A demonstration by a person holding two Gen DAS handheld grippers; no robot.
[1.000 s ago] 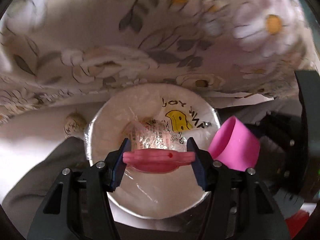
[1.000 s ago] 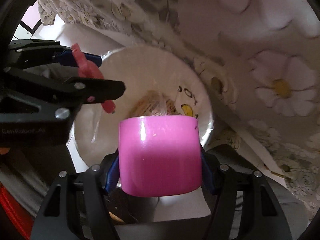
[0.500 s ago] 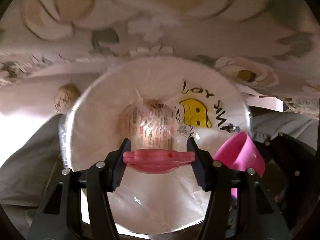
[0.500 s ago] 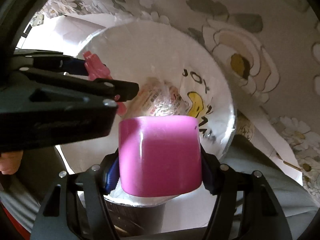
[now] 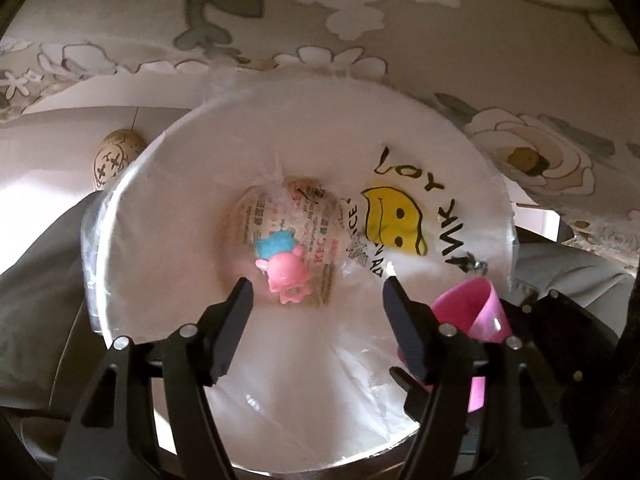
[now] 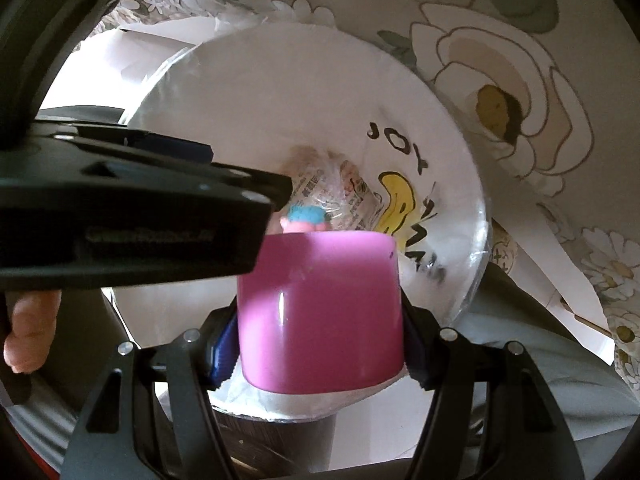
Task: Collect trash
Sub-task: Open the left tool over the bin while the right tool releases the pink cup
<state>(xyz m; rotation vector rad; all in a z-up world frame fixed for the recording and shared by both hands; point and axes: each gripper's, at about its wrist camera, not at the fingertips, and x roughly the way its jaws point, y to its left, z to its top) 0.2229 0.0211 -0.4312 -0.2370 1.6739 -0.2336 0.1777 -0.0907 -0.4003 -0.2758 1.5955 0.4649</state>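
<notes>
Left wrist: left gripper (image 5: 316, 284) over lined bin (image 5: 132, 184), jaws just opened, nothing btwn them; pink toy (image 5: 287, 274) lies on printed wrapper (image 5: 296, 216) at bin bottom.
Right wrist: right gripper (image 6: 320, 320) clamps pink cup (image 6: 320, 316) by its sides above bin's near rim.
Handling: cup looks light, stiff, glossy, likely slippery; mid-wall grip seems adequate.

"JOY" on bin liner (image 5: 304, 152), "KFC" on wrapper (image 5: 316, 240)
</notes>
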